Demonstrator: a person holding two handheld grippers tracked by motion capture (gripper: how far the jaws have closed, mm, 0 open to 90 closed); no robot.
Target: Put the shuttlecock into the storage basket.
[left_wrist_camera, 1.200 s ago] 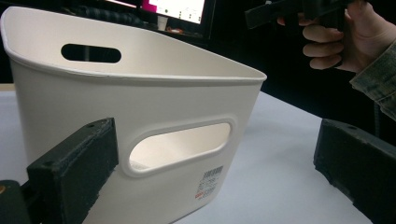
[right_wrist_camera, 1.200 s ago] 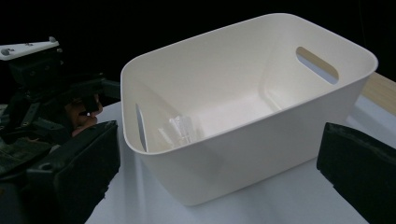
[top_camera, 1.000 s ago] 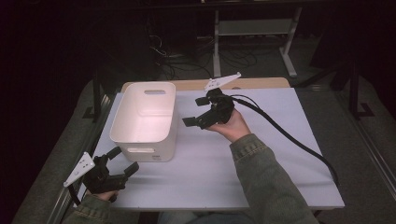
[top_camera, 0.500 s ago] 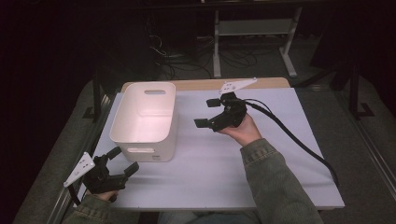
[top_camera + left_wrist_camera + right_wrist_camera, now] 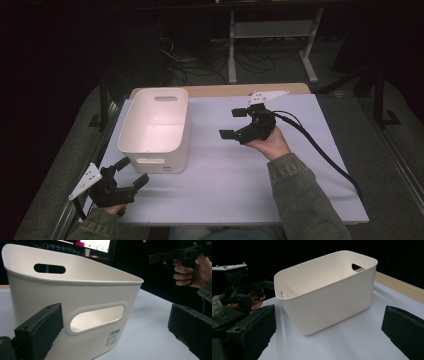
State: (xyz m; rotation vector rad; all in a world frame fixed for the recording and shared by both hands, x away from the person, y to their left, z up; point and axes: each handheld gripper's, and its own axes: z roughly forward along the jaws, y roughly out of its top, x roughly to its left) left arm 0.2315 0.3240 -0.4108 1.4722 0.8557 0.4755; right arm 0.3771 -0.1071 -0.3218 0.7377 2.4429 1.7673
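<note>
The right gripper (image 5: 233, 123), jaws spread wide and empty, hovers beside a white handled bin (image 5: 155, 127) on the white-covered table (image 5: 225, 185); the left gripper (image 5: 131, 172), also agape and empty, sits just before the bin's near end.

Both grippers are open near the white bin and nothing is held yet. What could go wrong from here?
1. The white bin looks empty and light; a one-sided push from the right gripper could slide it.
2. The left gripper sits close to the bin's near wall and might bump it.
</note>
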